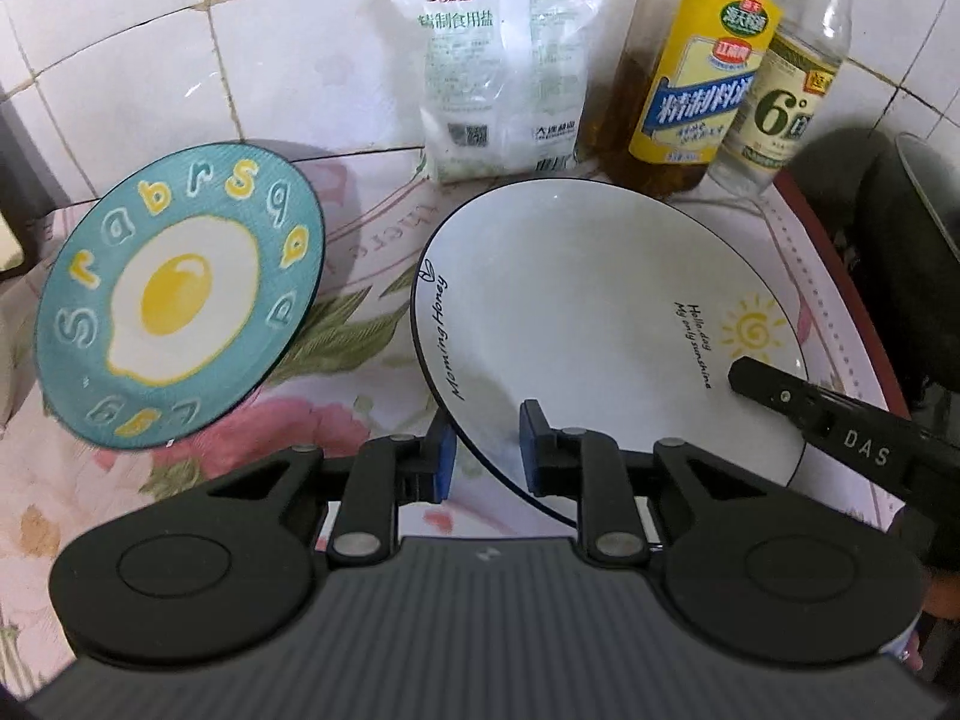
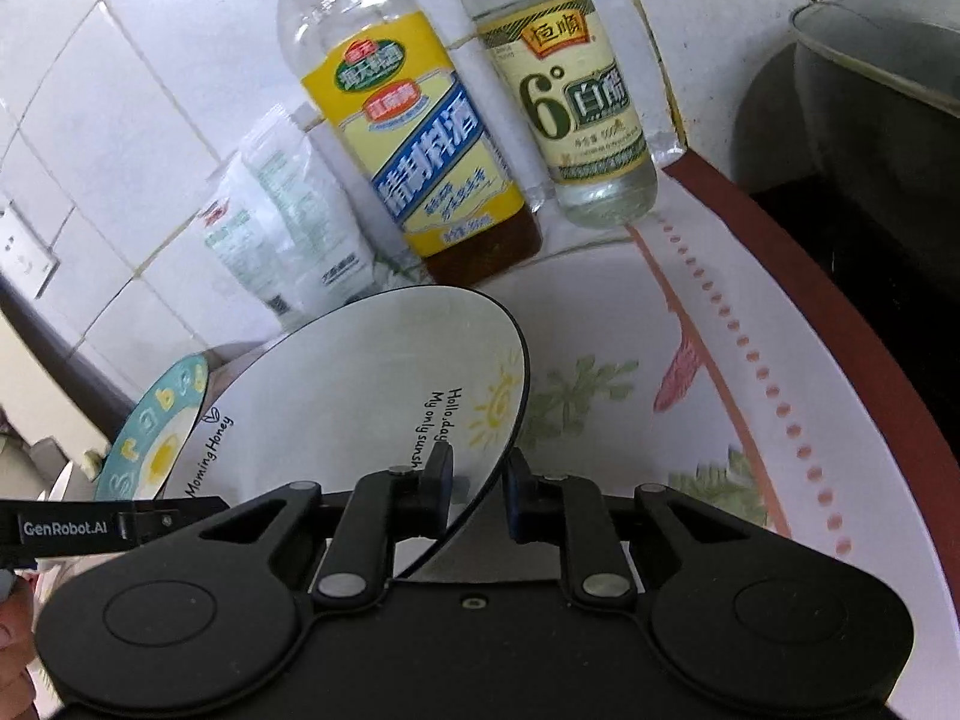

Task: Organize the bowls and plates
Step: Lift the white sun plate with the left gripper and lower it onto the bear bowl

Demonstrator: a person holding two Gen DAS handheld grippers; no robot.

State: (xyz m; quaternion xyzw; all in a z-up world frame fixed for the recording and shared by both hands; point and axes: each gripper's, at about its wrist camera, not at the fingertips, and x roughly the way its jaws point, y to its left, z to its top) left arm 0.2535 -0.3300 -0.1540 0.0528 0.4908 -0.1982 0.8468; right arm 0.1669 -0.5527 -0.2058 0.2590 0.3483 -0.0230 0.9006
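white porcelain with a thin black rim: the big plate (image 1: 600,312) sits between both my tongs. my left tongs (image 1: 485,450) are clamped on its near left rim, one blue pad under, one over. my right tongs (image 2: 477,489) pinch its right rim by the sun drawing, pads pressed on either side. it looks tilted, raised off the flowered surface (image 2: 690,396) on that side. the teal fried-egg plate (image 1: 180,300) lies just beside it toward the left edge. along the tiled back edge stand a salt bag (image 1: 498,72), a yellow-label bottle (image 2: 414,138) and a vinegar bottle (image 2: 570,96).
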